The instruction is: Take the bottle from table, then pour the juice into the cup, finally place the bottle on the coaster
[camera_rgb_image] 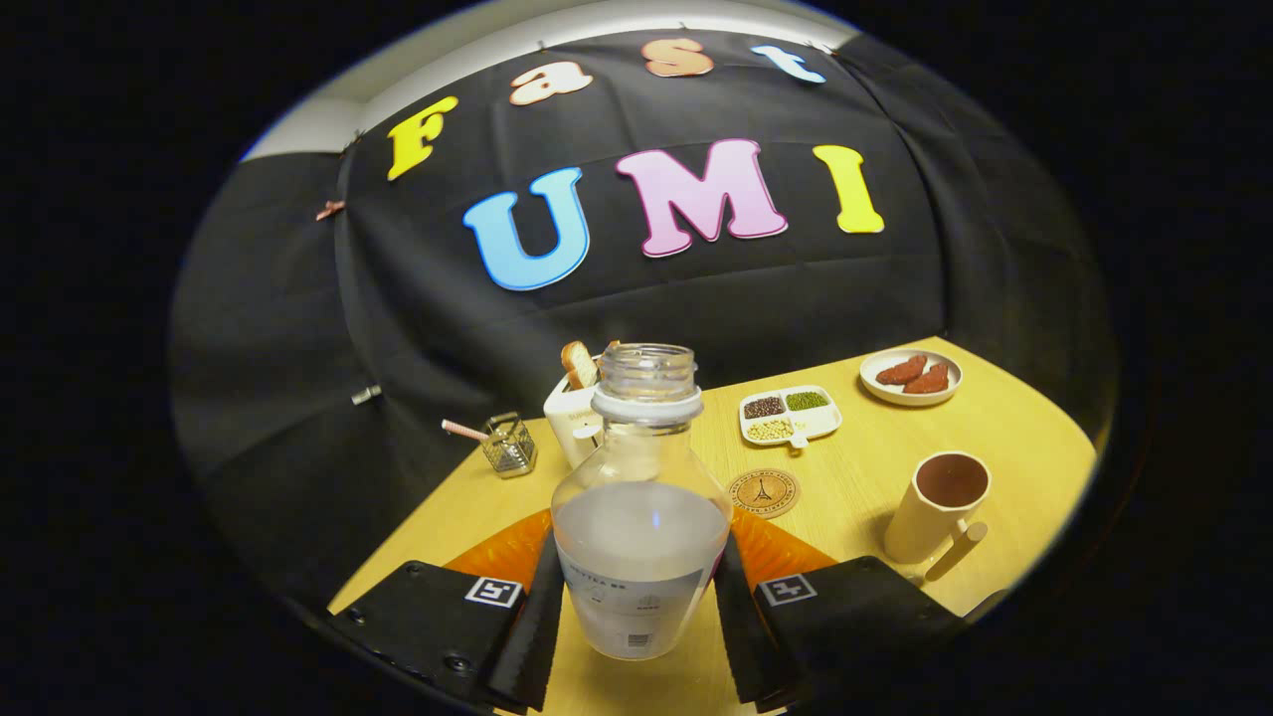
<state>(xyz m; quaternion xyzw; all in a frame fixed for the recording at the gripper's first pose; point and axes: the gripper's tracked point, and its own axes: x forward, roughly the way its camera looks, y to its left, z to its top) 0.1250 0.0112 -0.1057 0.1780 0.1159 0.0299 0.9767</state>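
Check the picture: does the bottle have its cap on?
No: the bottle, held between the jaws of the gripper, has an open, uncapped neck.

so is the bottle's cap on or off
Off: the bottle, upright between the jaws of the gripper, shows a bare open neck.

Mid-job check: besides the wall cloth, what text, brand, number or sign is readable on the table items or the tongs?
Nothing reads clearly.
bottle, gripped between both fingers of the tongs: label print and a small square code, too small to read.
coaster: tower drawing ringed by lettering, too blurred to read.
Tongs: one black-and-white square marker on each side, no words.
toaster: faint mark, unreadable.
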